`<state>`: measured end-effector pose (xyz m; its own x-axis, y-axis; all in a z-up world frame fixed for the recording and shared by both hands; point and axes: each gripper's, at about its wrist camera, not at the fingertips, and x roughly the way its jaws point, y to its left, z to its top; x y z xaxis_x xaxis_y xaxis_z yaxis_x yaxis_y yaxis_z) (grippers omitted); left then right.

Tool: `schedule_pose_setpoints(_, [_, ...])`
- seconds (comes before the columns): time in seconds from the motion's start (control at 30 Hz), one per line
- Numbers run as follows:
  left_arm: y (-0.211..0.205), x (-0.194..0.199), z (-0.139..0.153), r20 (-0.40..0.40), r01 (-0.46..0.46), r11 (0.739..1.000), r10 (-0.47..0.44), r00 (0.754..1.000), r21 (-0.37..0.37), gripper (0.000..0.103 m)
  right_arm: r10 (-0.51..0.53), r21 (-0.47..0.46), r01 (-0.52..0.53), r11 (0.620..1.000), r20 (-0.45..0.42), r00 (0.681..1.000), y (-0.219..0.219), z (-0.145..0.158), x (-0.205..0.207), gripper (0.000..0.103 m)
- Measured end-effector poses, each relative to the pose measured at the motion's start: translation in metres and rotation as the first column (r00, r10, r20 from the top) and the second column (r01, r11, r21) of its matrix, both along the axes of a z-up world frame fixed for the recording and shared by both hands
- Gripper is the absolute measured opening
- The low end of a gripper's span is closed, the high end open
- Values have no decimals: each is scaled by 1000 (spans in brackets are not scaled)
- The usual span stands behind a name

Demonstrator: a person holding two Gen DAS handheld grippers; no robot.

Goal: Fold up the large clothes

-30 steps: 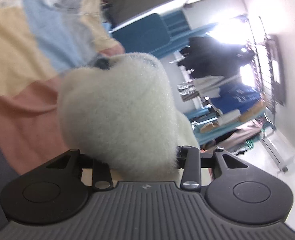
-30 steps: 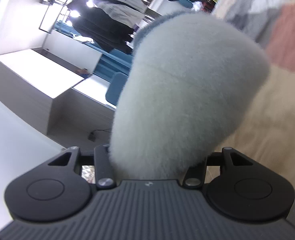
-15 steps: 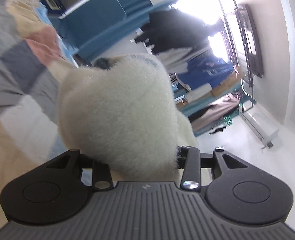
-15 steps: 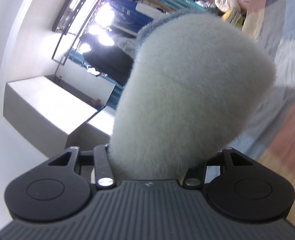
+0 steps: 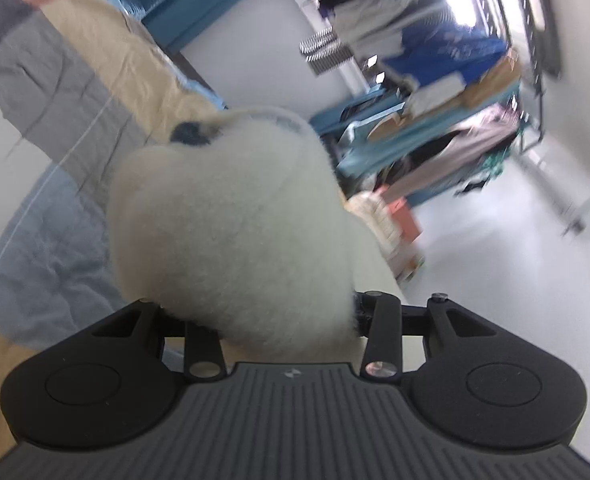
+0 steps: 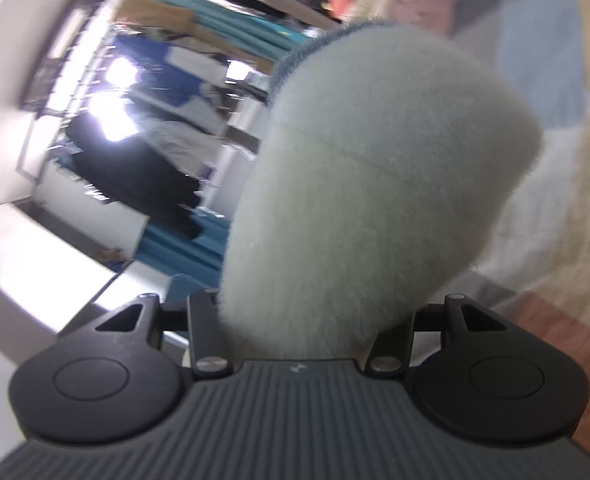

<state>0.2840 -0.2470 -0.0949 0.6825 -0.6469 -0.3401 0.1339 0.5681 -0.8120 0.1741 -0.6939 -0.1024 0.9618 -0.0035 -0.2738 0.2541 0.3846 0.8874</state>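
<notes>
A thick, white fleece garment fills both views. In the left wrist view a bunched fold of it point(image 5: 231, 232), with a dark patch at its far end, bulges out over my left gripper point(image 5: 287, 320) and hides the fingers; the gripper is shut on it. In the right wrist view another fold point(image 6: 375, 184), with a blue-grey trim along its top edge, covers my right gripper point(image 6: 295, 328), which is shut on it too. Both grippers hold the garment in the air.
A patchwork quilt point(image 5: 55, 92) of grey, blue, tan and pink squares lies below at the left; it also shows in the right wrist view point(image 6: 555, 92). Blue shelving with clothes and boxes point(image 5: 435, 92) stands behind. A white counter point(image 6: 35, 248) is at the left.
Both grippers have swung with the fleece still gripped. The quilt has slid lower and further off in the left view and to the right edge in the right view; more of the room shows.
</notes>
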Motion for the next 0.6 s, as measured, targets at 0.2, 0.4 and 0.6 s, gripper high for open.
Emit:
schedule_pose_setpoints(0.2, [-12, 23, -74, 19, 42, 997, -43, 999, 64, 46, -9, -7, 9, 1000, -40, 999, -12, -89, 15, 54])
schedule_pose_setpoints(0.4, [2, 15, -109, 85, 47, 999, -49, 995, 28, 50, 12, -70, -7, 998, 68, 998, -2, -117, 0, 58])
schedule_pose_setpoints(0.6, [3, 9, -121, 96, 34, 999, -36, 995, 29, 57, 16, -70, -9, 998, 110, 994, -5, -125, 1, 60])
